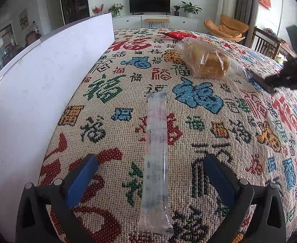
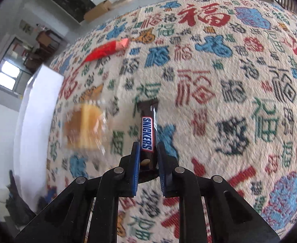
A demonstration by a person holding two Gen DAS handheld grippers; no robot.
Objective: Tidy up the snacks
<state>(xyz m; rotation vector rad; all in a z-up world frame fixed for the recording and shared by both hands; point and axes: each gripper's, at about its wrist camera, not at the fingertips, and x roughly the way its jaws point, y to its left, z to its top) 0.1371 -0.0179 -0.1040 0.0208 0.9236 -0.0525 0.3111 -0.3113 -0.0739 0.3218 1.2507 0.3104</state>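
Brown-wrapped Snickers bar (image 2: pixel 147 130) is being clamped by the right gripper (image 2: pixel 147 151) above the woven cloth (image 2: pixel 219 105); a firm, level grip is being advised. The left gripper (image 1: pixel 151 172) is being held spread around the clear packet (image 1: pixel 156 158).

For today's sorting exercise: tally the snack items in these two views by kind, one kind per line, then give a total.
Chocolate bar: 1, the Snickers bar held in the right gripper
Bagged bread: 1, the bread bag
Clear long packet: 1, the clear packet, lying between the fingers of the open left gripper
Red packet: 1, the red packet
Total: 4
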